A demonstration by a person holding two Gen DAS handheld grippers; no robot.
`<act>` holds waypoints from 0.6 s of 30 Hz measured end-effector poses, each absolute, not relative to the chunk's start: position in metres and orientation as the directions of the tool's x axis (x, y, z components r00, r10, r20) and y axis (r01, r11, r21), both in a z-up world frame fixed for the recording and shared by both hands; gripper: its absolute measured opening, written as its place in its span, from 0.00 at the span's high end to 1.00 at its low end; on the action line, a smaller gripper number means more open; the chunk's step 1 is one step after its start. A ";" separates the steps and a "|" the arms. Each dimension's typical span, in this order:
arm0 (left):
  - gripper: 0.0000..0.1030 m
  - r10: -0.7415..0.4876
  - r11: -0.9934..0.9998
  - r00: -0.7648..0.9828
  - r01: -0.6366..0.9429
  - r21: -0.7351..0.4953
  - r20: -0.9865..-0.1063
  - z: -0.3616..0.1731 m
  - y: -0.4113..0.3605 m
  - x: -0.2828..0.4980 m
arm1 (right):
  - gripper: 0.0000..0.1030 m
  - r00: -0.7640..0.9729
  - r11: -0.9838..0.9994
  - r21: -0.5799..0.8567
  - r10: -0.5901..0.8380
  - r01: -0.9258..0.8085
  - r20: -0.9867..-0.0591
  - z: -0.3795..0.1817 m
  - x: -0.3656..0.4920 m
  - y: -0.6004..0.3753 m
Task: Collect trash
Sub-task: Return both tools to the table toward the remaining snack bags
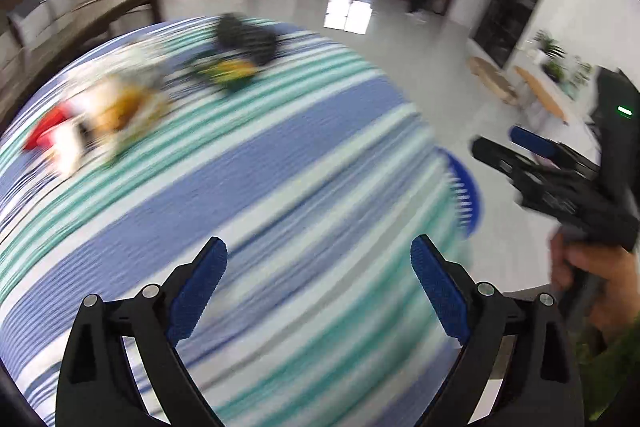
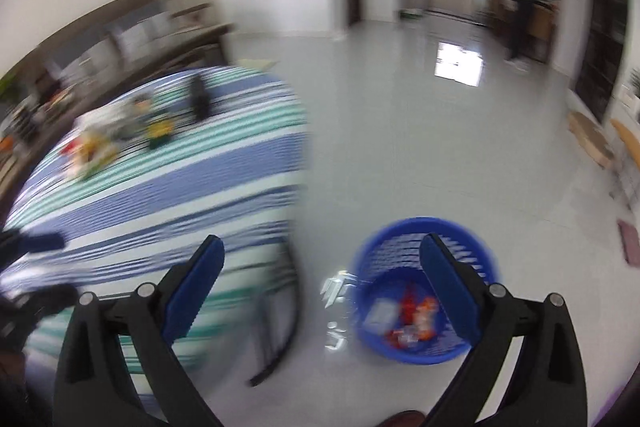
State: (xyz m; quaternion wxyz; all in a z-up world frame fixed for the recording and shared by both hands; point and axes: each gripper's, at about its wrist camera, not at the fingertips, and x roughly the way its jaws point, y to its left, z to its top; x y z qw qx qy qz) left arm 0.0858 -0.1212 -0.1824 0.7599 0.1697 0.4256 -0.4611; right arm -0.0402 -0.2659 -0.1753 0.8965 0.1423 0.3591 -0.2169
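Two loose clumps of trash can be made out on the striped tablecloth [image 1: 280,155]: a red, white and yellow wrapper pile [image 1: 96,123] at the far left, and a dark green and yellow bunch [image 1: 236,55] further back toward the middle. Exact piece counts can't be given, everything is smeared with blur. One blue basket [image 2: 424,291] is seen on the floor to the right of the table, with several red and white wrappers already dropped inside. Both piles lie ahead and to the left of the left gripper [image 1: 320,287], which is judged the nearer one. The right gripper [image 2: 324,287] is held near the basket. Both tongs are spread wide with nothing between the pads.
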 end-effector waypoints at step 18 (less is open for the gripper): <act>0.04 -0.350 0.791 0.450 0.611 -0.003 -0.822 -0.207 -0.024 0.276 | 0.04 0.538 0.944 0.027 -0.164 0.329 -0.827 -0.209 0.175 -0.188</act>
